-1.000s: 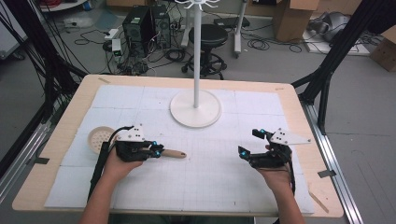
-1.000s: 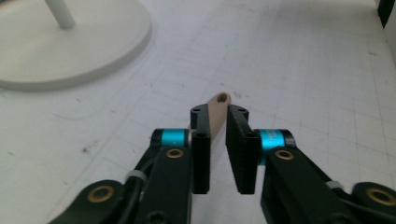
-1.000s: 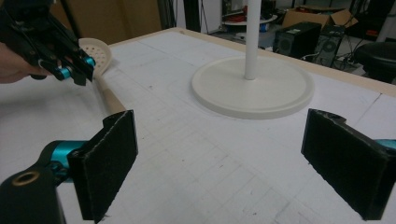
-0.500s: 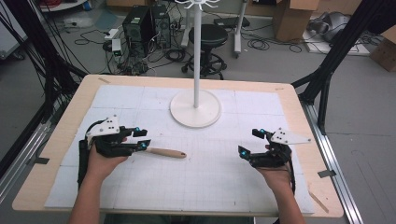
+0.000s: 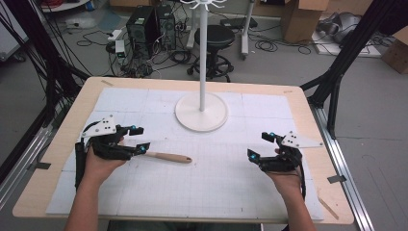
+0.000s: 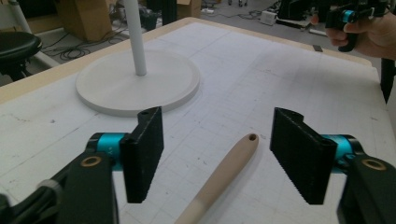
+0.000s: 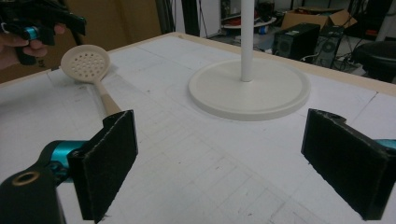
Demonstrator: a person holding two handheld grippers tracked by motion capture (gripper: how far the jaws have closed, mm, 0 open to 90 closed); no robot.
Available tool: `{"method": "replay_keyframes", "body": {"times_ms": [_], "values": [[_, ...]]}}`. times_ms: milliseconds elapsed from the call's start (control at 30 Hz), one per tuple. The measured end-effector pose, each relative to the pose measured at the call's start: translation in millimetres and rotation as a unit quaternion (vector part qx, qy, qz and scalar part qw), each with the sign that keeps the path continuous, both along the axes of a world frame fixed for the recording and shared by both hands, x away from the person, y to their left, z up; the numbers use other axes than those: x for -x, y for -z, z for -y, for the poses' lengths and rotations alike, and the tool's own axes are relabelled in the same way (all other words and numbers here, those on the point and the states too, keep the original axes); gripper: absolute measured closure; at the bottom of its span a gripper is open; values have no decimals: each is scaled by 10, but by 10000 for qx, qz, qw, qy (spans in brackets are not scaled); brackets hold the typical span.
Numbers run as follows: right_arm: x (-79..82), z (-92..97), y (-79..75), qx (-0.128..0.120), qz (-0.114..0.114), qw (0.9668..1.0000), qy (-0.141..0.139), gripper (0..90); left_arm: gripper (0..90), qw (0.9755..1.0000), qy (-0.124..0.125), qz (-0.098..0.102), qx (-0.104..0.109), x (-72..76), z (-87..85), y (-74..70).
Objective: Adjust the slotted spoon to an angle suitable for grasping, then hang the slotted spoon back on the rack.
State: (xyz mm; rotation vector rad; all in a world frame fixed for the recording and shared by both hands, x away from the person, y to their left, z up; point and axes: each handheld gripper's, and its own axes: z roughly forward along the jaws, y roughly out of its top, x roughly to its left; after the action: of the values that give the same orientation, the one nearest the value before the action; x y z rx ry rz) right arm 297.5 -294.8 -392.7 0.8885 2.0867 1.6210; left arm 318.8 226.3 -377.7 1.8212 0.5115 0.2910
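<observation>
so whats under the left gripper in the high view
The slotted spoon: its wooden handle pokes out toward the middle of the mat. The left gripper and hand cover the perforated head there; the right gripper view shows it lying flat.

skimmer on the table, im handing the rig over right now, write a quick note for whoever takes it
Left claw: open; its jaws have just been opening, the skimmer handle between them untouched.
Right claw: open, empty, at the right of the table.
Skimmer: flat on the mat, handle toward the middle, bowl under the left hand.
Stand: at the back, middle.
Done: skimmer let go. Left: it probably goes on the stand.
</observation>
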Motion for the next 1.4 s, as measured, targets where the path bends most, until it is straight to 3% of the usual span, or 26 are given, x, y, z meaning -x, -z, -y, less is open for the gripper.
{"method": "replay_keyframes", "body": {"times_ms": [100, 300, 600, 867, 1033, 1200, 1400], "values": [[-10, -1, 2, -30, -21, 10000, -10, 98, 323, 9999, 43, 57, 102, 8, -61, -15], [-23, -12, 12, -19, -56, 10000, 3, 98, 270, 9997, -169, 178, 53, 27, -124, 3], [-31, -32, 31, 59, -90, 9999, -40, 98, 163, 9995, -226, 19, 198, 4, -148, 36], [-28, -34, 36, 49, -88, 9999, -55, 98, 64, 9992, -322, 16, 252, 2, -152, 41], [-29, -47, 37, 62, -90, 9999, -76, 98, 64, 9991, -334, 11, 266, 3, -153, 37], [-30, -53, 21, 25, -53, 10000, -75, 98, 64, 9993, -276, 215, 136, 0, -129, 48], [-21, -44, 26, 26, -86, 9999, -78, 98, 64, 9995, -178, 180, 186, -8, -117, 54]]}}
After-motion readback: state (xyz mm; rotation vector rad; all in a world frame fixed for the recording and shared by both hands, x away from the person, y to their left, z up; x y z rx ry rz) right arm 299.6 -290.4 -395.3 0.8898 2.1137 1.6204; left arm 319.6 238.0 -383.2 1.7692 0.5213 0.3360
